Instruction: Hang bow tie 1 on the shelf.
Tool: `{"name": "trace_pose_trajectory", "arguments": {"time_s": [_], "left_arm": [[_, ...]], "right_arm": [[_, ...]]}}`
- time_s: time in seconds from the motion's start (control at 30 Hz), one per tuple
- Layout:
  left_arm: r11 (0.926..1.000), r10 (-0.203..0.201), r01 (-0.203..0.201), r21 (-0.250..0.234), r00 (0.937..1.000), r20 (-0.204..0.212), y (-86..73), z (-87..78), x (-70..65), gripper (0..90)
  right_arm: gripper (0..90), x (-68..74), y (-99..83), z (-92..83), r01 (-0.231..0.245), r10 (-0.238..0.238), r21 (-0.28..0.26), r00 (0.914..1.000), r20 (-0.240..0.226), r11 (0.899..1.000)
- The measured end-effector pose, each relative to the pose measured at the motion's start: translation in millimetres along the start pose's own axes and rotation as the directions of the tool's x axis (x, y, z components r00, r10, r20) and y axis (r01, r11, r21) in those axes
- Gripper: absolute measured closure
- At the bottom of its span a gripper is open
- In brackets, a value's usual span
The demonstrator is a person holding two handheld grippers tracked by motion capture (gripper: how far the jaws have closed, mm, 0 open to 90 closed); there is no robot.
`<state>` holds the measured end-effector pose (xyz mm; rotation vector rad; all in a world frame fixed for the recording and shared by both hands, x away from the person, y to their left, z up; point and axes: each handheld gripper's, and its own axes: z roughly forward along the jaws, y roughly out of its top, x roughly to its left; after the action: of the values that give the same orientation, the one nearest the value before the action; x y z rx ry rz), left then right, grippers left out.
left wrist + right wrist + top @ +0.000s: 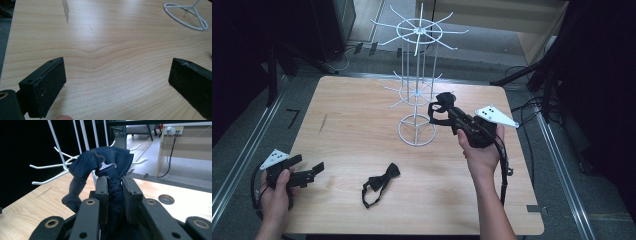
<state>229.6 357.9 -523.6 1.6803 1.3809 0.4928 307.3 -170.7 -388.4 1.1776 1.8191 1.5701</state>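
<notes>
High view: the right gripper (438, 109) holds a dark bow tie (443, 100) beside the white wire rack (417, 90); another bow tie (381, 182) lies on the table (352, 125).

Left gripper view: the left gripper (117, 80) gapes wide, holding nothing.

Right gripper view: the jaws clamp the navy bow tie's middle, its metal clasp (107, 165) just above them.

— Surface? 
— Light wood table (347, 125). White wire rack (417, 131) stands on it just left of the right gripper (438, 111).
— Else? 
— Black bow tie (381, 182) lying flat, right of the left gripper (318, 168).
</notes>
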Motion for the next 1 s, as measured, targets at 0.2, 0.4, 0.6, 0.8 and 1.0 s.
{"name": "trace_pose_trajectory", "arguments": {"time_s": [0.2,0.4,0.6,0.8,1.0], "left_arm": [[1.0000,0.000,0.000,0.001,1.0000,0.001,0.0,0.0,0.1,1.6],[1.0000,0.001,-0.001,0.000,1.0000,0.001,0.0,-0.2,0.1,1.6],[1.0000,0.001,-0.001,0.000,1.0000,0.001,0.0,0.0,0.3,1.6],[1.0000,-0.001,0.001,0.000,1.0000,0.002,0.0,0.0,0.4,1.6],[1.0000,-0.001,0.001,-0.001,1.0000,0.000,0.0,-0.2,0.7,1.6]], "right_arm": [[77.3,-2.4,-0.6,5.3,-0.007,0.007,0.006,0.9999,0.009,1.000],[77.3,-2.6,-2.3,11.6,-0.007,0.007,0.014,0.9999,0.013,1.000],[77.2,-2.2,-5.0,18.9,-0.017,0.017,0.026,0.9997,0.016,1.000],[77.2,-1.5,-9.7,27.7,-0.022,0.021,0.042,0.9996,0.018,0.999],[77.2,0.3,-13.1,36.1,-0.033,0.032,0.048,0.9993,0.019,0.998]]}}
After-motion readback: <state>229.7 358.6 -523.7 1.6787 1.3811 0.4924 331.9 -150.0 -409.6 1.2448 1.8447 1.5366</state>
